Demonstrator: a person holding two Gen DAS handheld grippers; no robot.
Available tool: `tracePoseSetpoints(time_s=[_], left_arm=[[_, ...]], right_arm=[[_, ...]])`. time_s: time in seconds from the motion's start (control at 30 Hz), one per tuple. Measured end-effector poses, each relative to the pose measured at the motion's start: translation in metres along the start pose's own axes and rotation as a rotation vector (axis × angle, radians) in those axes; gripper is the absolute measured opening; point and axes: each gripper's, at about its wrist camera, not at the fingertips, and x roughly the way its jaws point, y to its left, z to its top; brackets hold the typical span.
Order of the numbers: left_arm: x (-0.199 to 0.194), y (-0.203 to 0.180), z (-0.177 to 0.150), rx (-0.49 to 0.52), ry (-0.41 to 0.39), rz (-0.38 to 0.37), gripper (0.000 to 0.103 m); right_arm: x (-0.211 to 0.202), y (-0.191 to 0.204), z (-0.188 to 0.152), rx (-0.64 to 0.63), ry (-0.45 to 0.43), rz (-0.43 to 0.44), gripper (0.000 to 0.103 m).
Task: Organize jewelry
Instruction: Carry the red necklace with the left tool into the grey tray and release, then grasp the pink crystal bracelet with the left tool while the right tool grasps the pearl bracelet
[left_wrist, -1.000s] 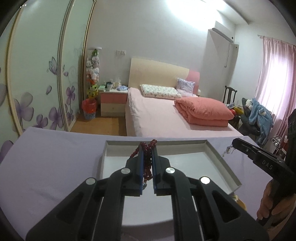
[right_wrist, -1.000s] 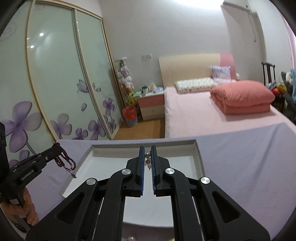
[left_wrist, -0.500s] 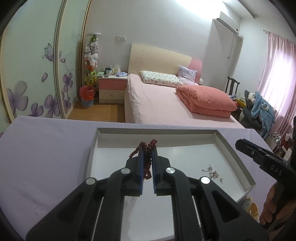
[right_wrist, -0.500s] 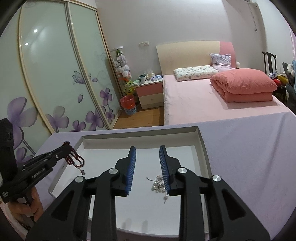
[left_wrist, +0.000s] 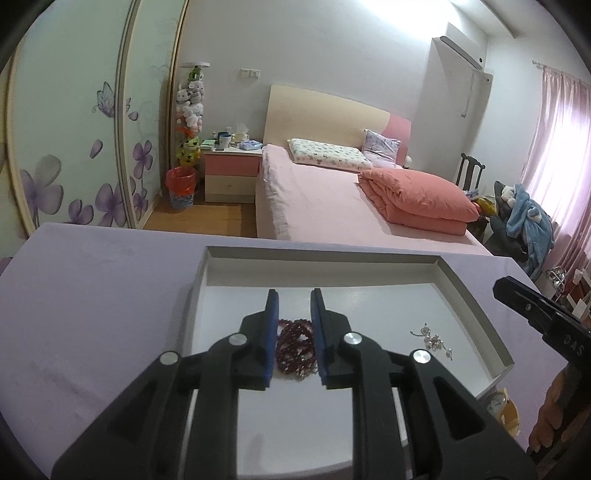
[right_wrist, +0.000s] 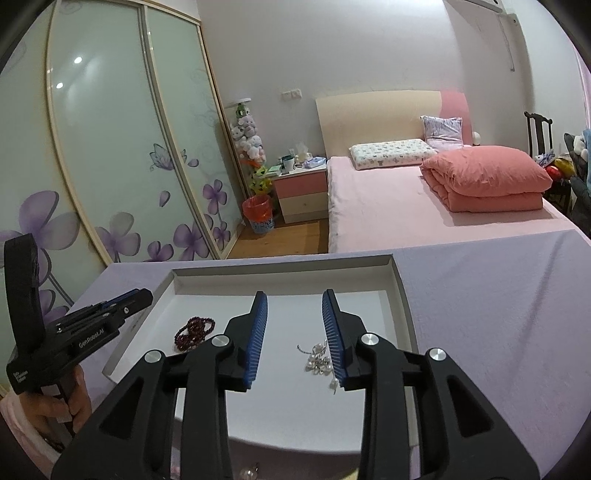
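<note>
Left wrist view: left gripper (left_wrist: 294, 306) just parted, red bracelet (left_wrist: 295, 349) seemingly loose between.

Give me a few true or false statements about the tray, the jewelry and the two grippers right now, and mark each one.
1. The red bead bracelet lies inside the white tray. True.
2. The left gripper is clamped on the bracelet. False: its jaws have just been opening, and the beads lie loose on the tray floor between them.
3. The silver piece hangs from the right gripper. False: it rests in the tray, and the jaws stand open.
4. The tray sits on a lilac cloth. True.
5. Bracelet and silver piece are tangled together. False: they lie apart.
</note>
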Motion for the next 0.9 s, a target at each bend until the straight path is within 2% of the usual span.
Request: tracePoseSetpoints(time_s=[0.13, 0.27, 0.53, 0.7, 0.9], left_arm=[[-0.021, 0.003, -0.007, -0.011, -0.016, -0.002, 0.02], [-0.051, 0.007, -0.023, -0.03, -0.029, -0.014, 0.028], [-0.102, 0.004, -0.072, -0.073, -0.014, -0.057, 0.032], [-0.116, -0.009, -0.095, -0.072, 0.026, -0.084, 0.035], [-0.107, -0.03, -0.122, -0.049, 0.126, -0.098, 0.035]], right_arm=[[-0.017, 0.004, -0.009, -0.013, -0.01, 0.005, 0.033], [-0.042, 0.007, -0.022, -0.02, -0.019, 0.019, 0.033], [-0.096, 0.023, -0.069, -0.038, -0.018, 0.045, 0.035], [-0.12, 0.03, -0.097, -0.036, -0.006, 0.055, 0.038], [-0.135, 0.034, -0.127, -0.026, 0.024, 0.06, 0.038]])
